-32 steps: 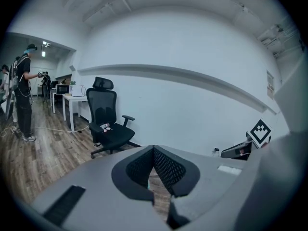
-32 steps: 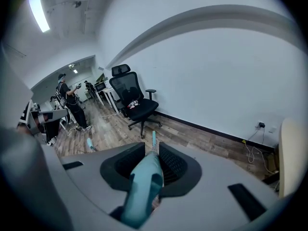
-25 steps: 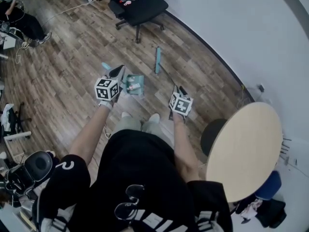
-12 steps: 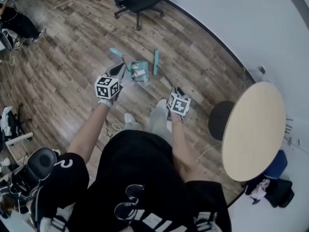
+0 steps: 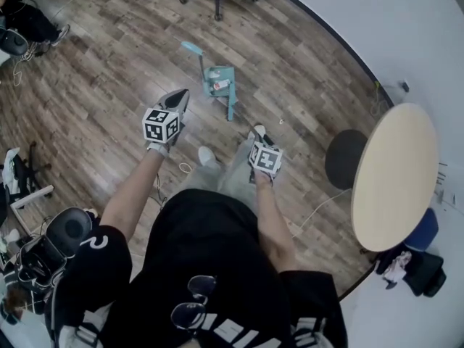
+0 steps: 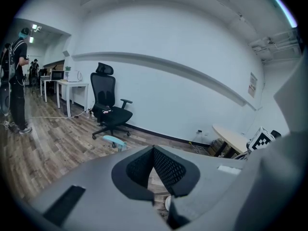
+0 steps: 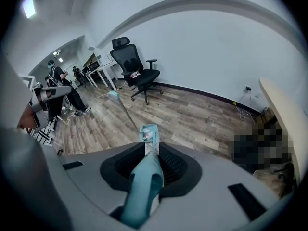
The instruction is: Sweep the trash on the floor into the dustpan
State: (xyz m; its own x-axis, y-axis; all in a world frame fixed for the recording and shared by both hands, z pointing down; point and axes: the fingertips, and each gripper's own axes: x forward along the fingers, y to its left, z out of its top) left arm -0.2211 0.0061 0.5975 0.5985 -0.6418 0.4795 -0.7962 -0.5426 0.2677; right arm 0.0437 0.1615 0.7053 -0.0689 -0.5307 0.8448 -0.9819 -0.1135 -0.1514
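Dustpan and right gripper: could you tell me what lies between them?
The broom: its handle runs from the right gripper to its head beside the dustpan, seen in the head view.

**Teal Tools on Brown-Grey Planks**

The long-handled plastic dustpan (image 5: 221,77) was teal, and the small scraps of trash (image 5: 220,85) in it were white and red. The slim plastic broom handle (image 7: 144,186) was the same teal. The left gripper (image 5: 181,95) and the right gripper (image 5: 259,131) were grey, and their pads (image 6: 166,167) were black with a fine mesh pattern. The marker cubes (image 5: 161,126) bore black-and-white squares. The wood-plank floor (image 5: 109,85) was streaked brown and grey, and the wall (image 5: 406,20) was white. The wheeled office chair (image 6: 108,109) was black, and the round table top (image 5: 395,176) was pale beige. The person's top (image 5: 210,267) was black with white print.
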